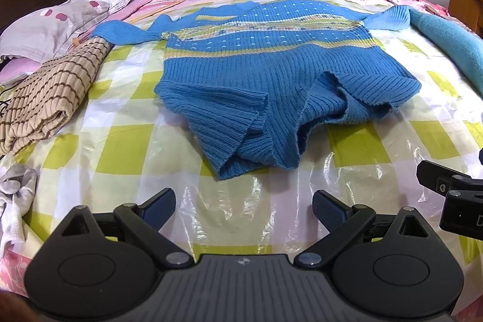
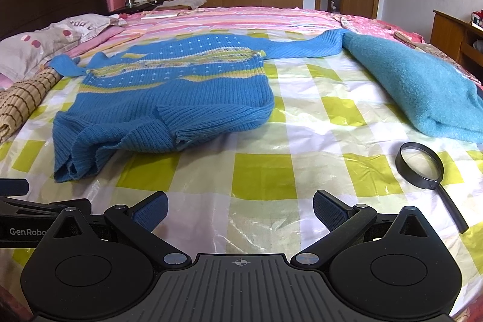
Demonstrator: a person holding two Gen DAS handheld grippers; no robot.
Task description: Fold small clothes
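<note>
I saw both my left gripper point(image 1: 244, 205) and right gripper point(image 2: 240, 207) spread wide, holding nothing. The blue sweater point(image 1: 271, 74) lay rumpled at its hem, its far sleeve point(image 2: 305, 46) partly hidden under the teal blanket point(image 2: 422, 89).

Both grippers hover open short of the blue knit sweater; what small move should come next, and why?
Probably bring the left gripper forward to the rumpled hem of the blue ribbed knit sweater and flatten it. The hem lies bunched in folds, while both sleeves are spread out. The right gripper is open over the checked plastic sheet, holding nothing.
</note>
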